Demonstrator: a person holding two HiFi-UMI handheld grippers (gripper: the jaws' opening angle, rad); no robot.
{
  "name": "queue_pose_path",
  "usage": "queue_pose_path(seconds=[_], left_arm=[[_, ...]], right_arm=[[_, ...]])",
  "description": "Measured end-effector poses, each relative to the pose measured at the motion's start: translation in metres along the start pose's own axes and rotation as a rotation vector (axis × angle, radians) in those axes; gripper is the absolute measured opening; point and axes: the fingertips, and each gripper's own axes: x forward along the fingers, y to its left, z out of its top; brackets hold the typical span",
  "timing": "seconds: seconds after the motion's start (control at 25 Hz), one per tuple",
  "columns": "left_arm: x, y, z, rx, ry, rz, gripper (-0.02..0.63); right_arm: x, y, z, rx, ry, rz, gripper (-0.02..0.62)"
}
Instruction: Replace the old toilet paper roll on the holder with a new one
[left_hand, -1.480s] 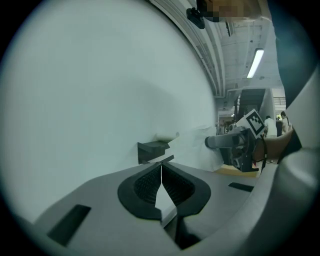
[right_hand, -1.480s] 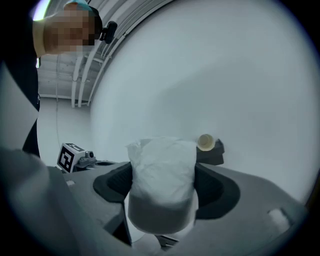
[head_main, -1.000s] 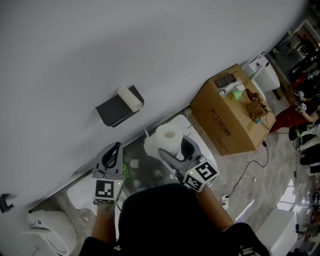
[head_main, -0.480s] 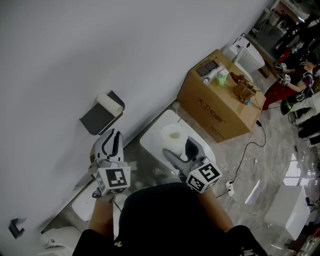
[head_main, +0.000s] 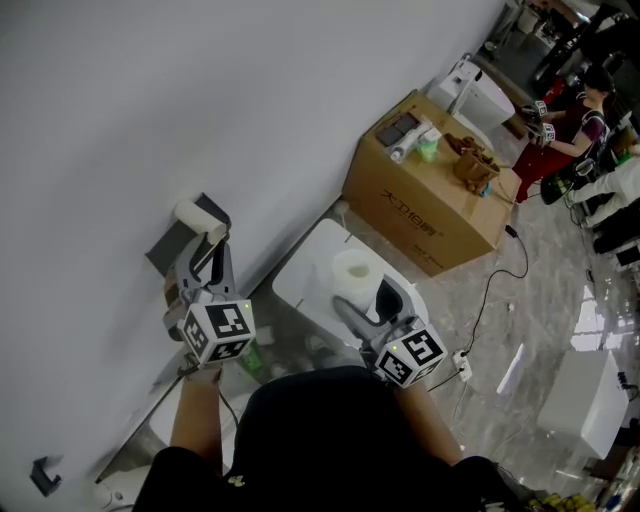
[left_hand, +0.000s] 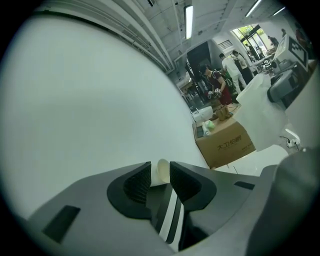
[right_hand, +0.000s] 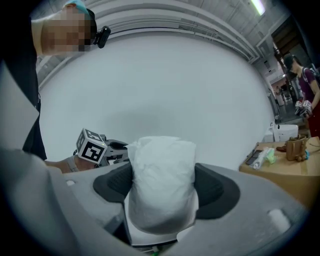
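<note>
The old roll (head_main: 196, 214), thin and cream, sits on top of the dark grey wall holder (head_main: 168, 250). My left gripper (head_main: 213, 252) points up at it from just below. Its jaws are opening, and in the left gripper view the old roll (left_hand: 161, 171) shows in the narrow gap between the pads (left_hand: 137, 182), past their tips. My right gripper (head_main: 364, 292) is shut on the new white roll (head_main: 352, 270), which stands upright over the white toilet (head_main: 300, 283). In the right gripper view the new roll (right_hand: 161, 185) fills the space between both pads.
A plain white wall (head_main: 200, 90) carries the holder. A cardboard box (head_main: 430, 215) with small items on top stands to the right of the toilet. A cable and power strip (head_main: 462, 365) lie on the marble floor. A person (head_main: 575, 115) stands at the far right, behind a second toilet (head_main: 478, 95).
My left gripper has moved up to the holder, rolled, and its jaws have parted. The right gripper has shifted along with the new roll still held in it.
</note>
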Motion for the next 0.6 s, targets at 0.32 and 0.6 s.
queue_pose_path(seconds=[0.32,0.6], left_arm=[[0.02,0.009,0.002,0.042,0.032,0.043,0.115],[0.024,0.016,0.006,0.024,0.065,0.089,0.113]], right_arm=[[-0.012,-0.011,0.002,0.01,-0.005,-0.043,0.368],[-0.015,-0.02,0.003,0.012,-0.014,-0.05,0.368]])
